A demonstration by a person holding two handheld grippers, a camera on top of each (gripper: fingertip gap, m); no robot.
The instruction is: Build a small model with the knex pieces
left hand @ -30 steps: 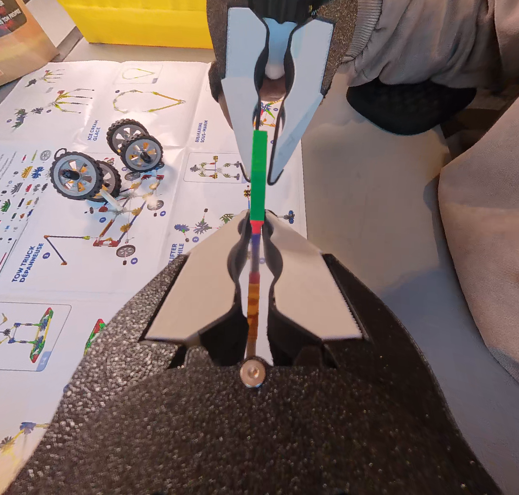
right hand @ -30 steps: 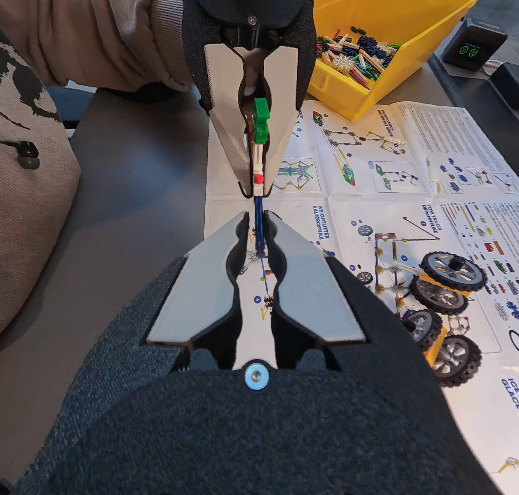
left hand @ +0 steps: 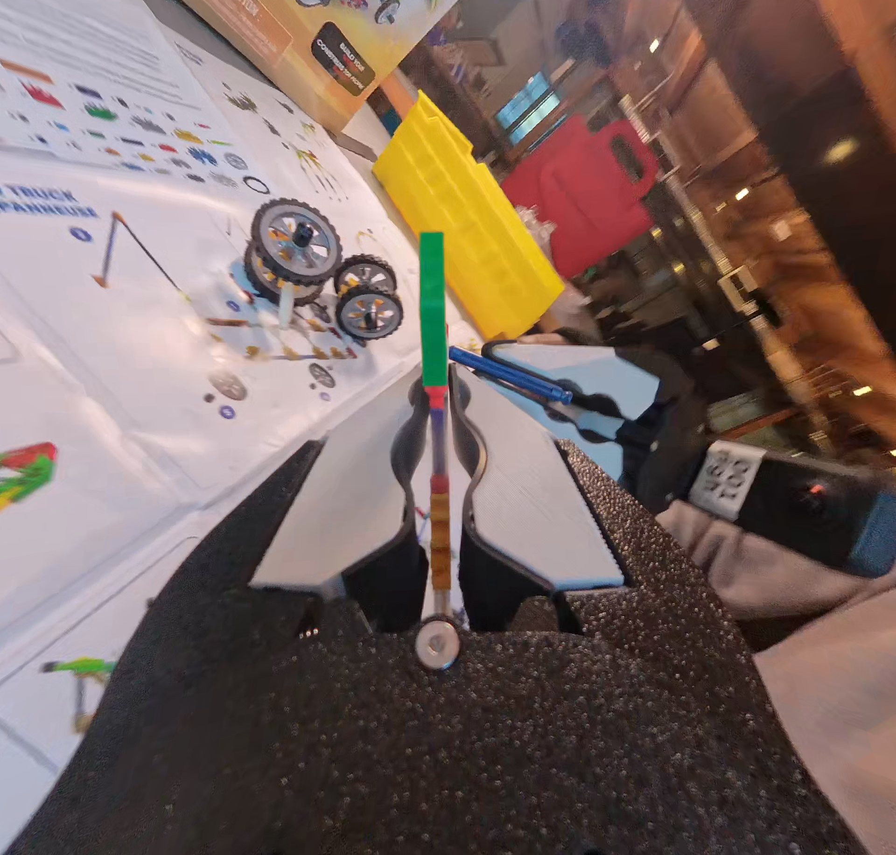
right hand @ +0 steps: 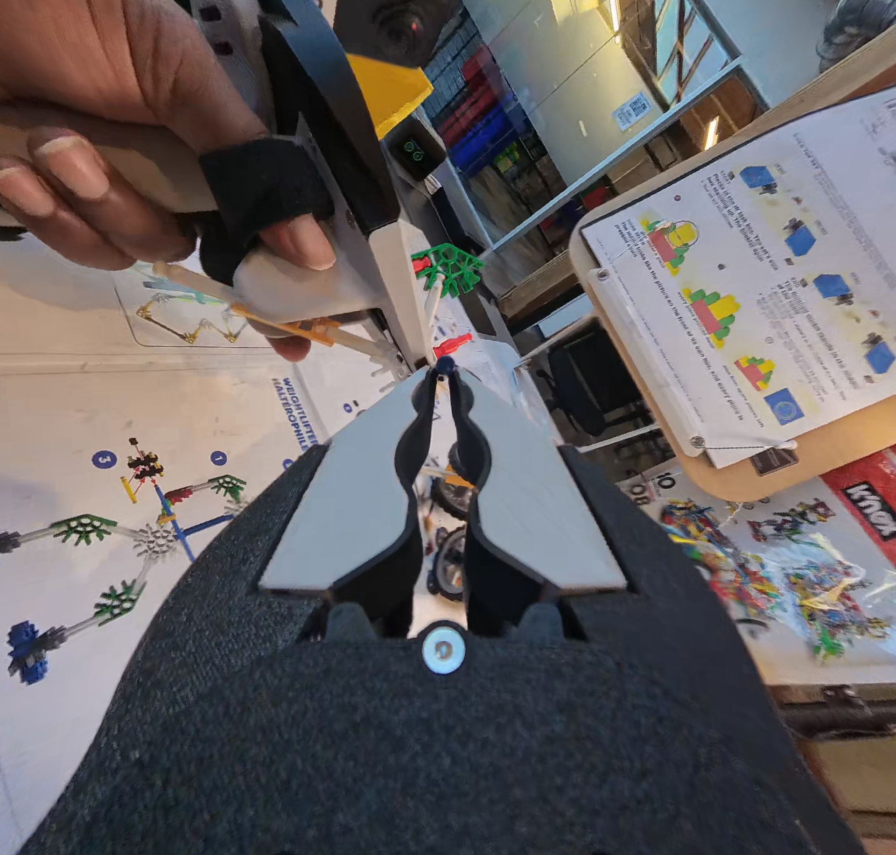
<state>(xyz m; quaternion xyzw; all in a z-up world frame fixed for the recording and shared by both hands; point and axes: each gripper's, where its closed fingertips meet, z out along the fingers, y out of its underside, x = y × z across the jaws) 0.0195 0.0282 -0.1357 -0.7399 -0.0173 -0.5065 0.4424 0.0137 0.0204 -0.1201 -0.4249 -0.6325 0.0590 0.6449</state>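
Around the tools: instruction sheet (left hand: 145, 347) spread flat on the counter (left hand: 834, 710), wheeled model (left hand: 315, 269) standing on it, yellow bin (left hand: 465, 230) beyond the model, printed box (left hand: 291, 31) at the sheet's far edge, red case (left hand: 582, 191) behind the bin. In the right wrist view, a board (right hand: 727, 298) with a printed page to the right, a bag of parts (right hand: 800, 589) below it, a small screen (right hand: 417, 153) beside the bin's corner. Nothing between the two tools.

Left tool (left hand: 439, 376): closed on the assembly (left hand: 433, 308), a thin rod with orange and red pieces running back between the fingers and a green connector sticking out past the tips. Held by a hand (right hand: 97, 104), with white and orange rods of the same assembly trailing under the fingers in the right wrist view.

Right tool (right hand: 440, 371): clamped on the blue rod (left hand: 509, 376), lying to the right of the left tool and angled in toward it. Free end of the rod just beside the assembly, at the base of the green connector near the left tool's tips; touching or not, cannot tell. Seen end-on at the tips in the right wrist view, with a red piece just above.

Against a second ago: then tip to tip on one line above the sheet, looking down at the counter; now side by side at an angle, both views tilted, room in sight behind. Same grips on both.
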